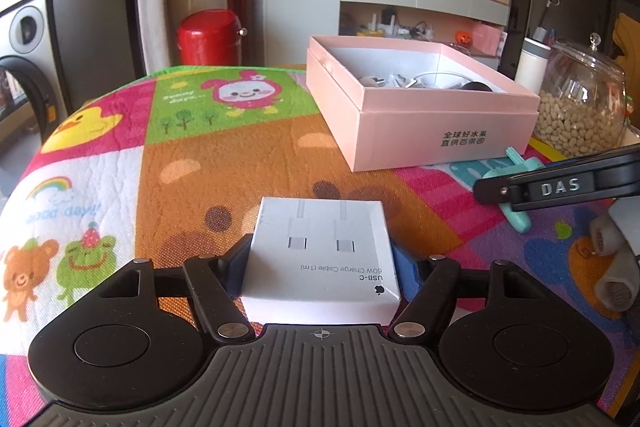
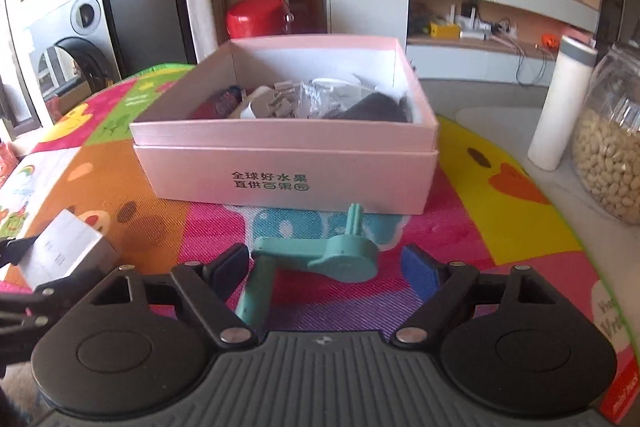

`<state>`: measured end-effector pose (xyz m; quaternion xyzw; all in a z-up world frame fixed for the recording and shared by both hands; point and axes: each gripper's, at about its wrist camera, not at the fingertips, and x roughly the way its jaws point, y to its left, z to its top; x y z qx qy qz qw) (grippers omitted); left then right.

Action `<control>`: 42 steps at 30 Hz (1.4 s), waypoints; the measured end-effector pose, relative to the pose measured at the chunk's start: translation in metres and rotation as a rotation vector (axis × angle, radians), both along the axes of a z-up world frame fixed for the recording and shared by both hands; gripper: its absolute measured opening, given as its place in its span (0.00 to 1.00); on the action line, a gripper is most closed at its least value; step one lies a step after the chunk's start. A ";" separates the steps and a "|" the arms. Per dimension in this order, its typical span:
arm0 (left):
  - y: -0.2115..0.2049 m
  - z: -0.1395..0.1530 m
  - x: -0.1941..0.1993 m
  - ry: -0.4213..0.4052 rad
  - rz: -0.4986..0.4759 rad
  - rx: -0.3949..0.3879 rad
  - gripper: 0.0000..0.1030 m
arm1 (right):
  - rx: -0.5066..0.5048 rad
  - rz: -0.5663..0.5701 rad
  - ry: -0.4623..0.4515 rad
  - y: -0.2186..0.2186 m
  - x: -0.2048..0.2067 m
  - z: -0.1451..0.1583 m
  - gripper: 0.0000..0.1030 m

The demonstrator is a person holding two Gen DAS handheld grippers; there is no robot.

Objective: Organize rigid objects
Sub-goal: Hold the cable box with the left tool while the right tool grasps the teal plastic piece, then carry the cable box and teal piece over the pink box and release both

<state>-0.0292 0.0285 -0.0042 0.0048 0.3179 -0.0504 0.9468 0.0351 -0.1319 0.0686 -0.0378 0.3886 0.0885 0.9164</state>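
A white USB-C cable box (image 1: 320, 255) lies on the cartoon play mat between the fingers of my left gripper (image 1: 322, 263); the fingers press both its sides. It also shows in the right wrist view (image 2: 66, 247). A teal plastic tool (image 2: 320, 255) lies on the mat between the wide-open fingers of my right gripper (image 2: 326, 267), untouched; it also shows in the left wrist view (image 1: 516, 183). The open pink box (image 2: 292, 171), holding several small items, stands just behind; it also shows in the left wrist view (image 1: 424, 135).
A glass jar of beans (image 2: 612, 155) and a white cylinder (image 2: 560, 103) stand at the right beside the pink box. A red pot (image 1: 210, 37) sits beyond the table's far edge. The colourful mat (image 1: 120, 155) covers the table.
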 end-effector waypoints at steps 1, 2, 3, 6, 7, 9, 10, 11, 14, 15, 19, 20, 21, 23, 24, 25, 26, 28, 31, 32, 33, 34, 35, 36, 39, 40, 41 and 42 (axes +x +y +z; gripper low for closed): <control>0.000 0.000 0.000 0.000 0.000 0.000 0.73 | 0.000 0.011 0.015 0.004 0.002 -0.003 0.83; 0.000 0.000 0.000 0.000 0.000 -0.001 0.73 | -0.018 0.017 0.007 0.007 0.002 -0.004 0.83; 0.000 0.000 0.000 0.000 0.000 -0.001 0.73 | -0.036 0.026 0.000 0.010 0.002 -0.005 0.82; 0.000 0.000 0.000 0.000 0.000 -0.001 0.73 | -0.049 0.059 -0.017 0.013 -0.003 -0.004 0.69; 0.000 0.000 0.000 0.000 0.000 0.000 0.73 | -0.045 0.071 -0.012 0.010 -0.004 -0.002 0.68; 0.000 0.000 0.000 0.000 0.000 0.000 0.73 | -0.044 0.089 -0.021 0.009 -0.009 0.003 0.68; 0.000 0.000 0.000 0.000 0.000 -0.001 0.73 | -0.048 0.108 -0.039 0.009 -0.014 0.007 0.68; 0.000 0.000 0.000 0.000 0.000 -0.001 0.73 | -0.054 0.127 -0.055 0.009 -0.018 0.010 0.68; 0.000 0.000 0.000 0.000 0.001 0.000 0.73 | -0.054 0.176 -0.098 0.007 -0.035 0.022 0.68; 0.000 0.000 0.000 -0.001 0.001 0.001 0.73 | -0.051 0.190 -0.110 0.006 -0.041 0.026 0.68; 0.002 0.000 -0.001 -0.007 0.000 -0.012 0.72 | -0.032 0.212 -0.148 -0.003 -0.057 0.039 0.68; 0.004 0.001 -0.001 -0.011 -0.002 -0.026 0.72 | -0.029 0.211 -0.151 -0.006 -0.060 0.041 0.68; 0.007 0.002 -0.003 -0.017 -0.006 -0.048 0.72 | -0.026 0.206 -0.154 -0.010 -0.061 0.043 0.68; 0.011 0.007 -0.008 -0.036 -0.018 -0.091 0.72 | -0.026 0.189 -0.163 -0.016 -0.065 0.043 0.68; 0.011 0.011 -0.011 -0.050 -0.029 -0.106 0.72 | -0.029 0.182 -0.167 -0.020 -0.066 0.043 0.68; 0.010 0.017 -0.013 -0.065 -0.044 -0.116 0.72 | -0.032 0.174 -0.173 -0.023 -0.068 0.043 0.68; 0.009 0.026 -0.014 -0.090 -0.061 -0.122 0.72 | -0.033 0.166 -0.178 -0.027 -0.070 0.042 0.68; 0.003 0.054 -0.010 -0.156 -0.097 -0.119 0.72 | -0.027 0.158 -0.182 -0.035 -0.072 0.043 0.68; -0.010 0.109 0.012 -0.279 -0.133 -0.093 0.72 | -0.023 0.146 -0.187 -0.044 -0.072 0.043 0.68; -0.015 0.128 0.022 -0.315 -0.141 -0.093 0.72 | -0.024 0.142 -0.191 -0.047 -0.072 0.044 0.68; -0.021 0.145 0.035 -0.339 -0.151 -0.096 0.72 | -0.022 0.137 -0.197 -0.048 -0.072 0.045 0.68; -0.026 0.158 0.051 -0.344 -0.165 -0.104 0.73 | -0.020 0.133 -0.201 -0.049 -0.071 0.046 0.68; -0.031 0.168 0.069 -0.333 -0.178 -0.115 0.73 | -0.015 0.128 -0.204 -0.051 -0.071 0.047 0.68; -0.034 0.173 0.088 -0.314 -0.181 -0.137 0.73 | -0.011 0.123 -0.206 -0.051 -0.070 0.047 0.68; -0.036 0.165 0.135 -0.245 -0.129 -0.223 0.71 | -0.008 0.117 -0.201 -0.050 -0.069 0.046 0.68; -0.035 0.159 0.143 -0.227 -0.120 -0.241 0.71 | -0.012 0.117 -0.200 -0.051 -0.069 0.045 0.68; -0.033 0.151 0.145 -0.220 -0.115 -0.252 0.71 | -0.018 0.116 -0.201 -0.052 -0.070 0.044 0.68; -0.030 0.144 0.143 -0.221 -0.109 -0.263 0.71 | -0.025 0.115 -0.202 -0.053 -0.071 0.043 0.68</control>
